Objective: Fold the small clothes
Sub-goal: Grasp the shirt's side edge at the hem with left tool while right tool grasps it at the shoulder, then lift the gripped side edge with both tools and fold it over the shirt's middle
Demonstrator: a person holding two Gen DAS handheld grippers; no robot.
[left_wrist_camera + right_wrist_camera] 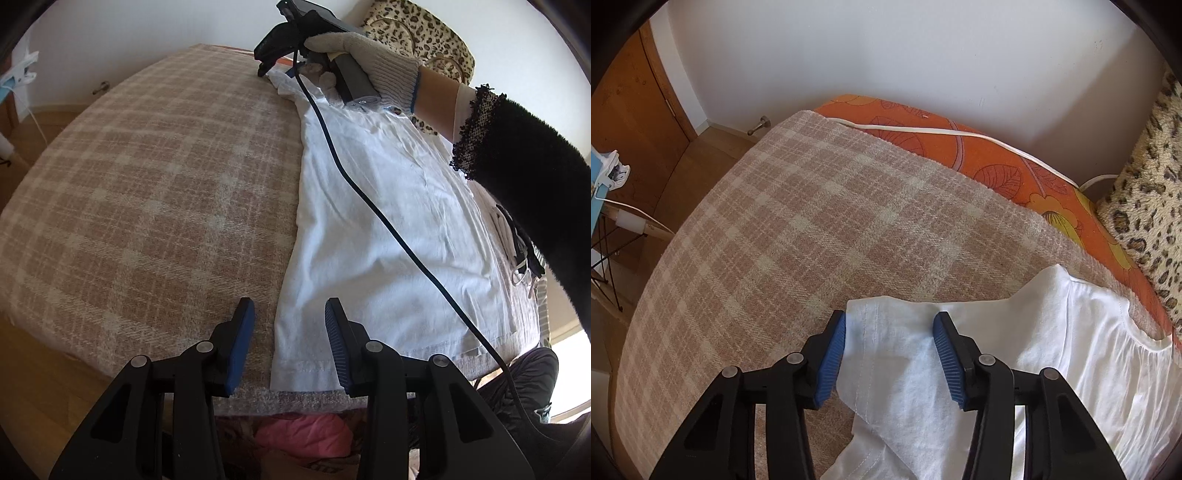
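We find the white T-shirt (388, 221) laid flat on the plaid blanket (147, 184) covering the bed, one long side already turned in to a straight edge; the crosswise folds are, in our judgement, still to do. The cloth is thin, lightly creased, hems stitched. The right hand-held gripper (890, 350) straddles the sleeve (886, 332), pads not yet pressing. The left hand-held gripper (290, 339) stands released over the hem corner (291, 373), grasping nothing.
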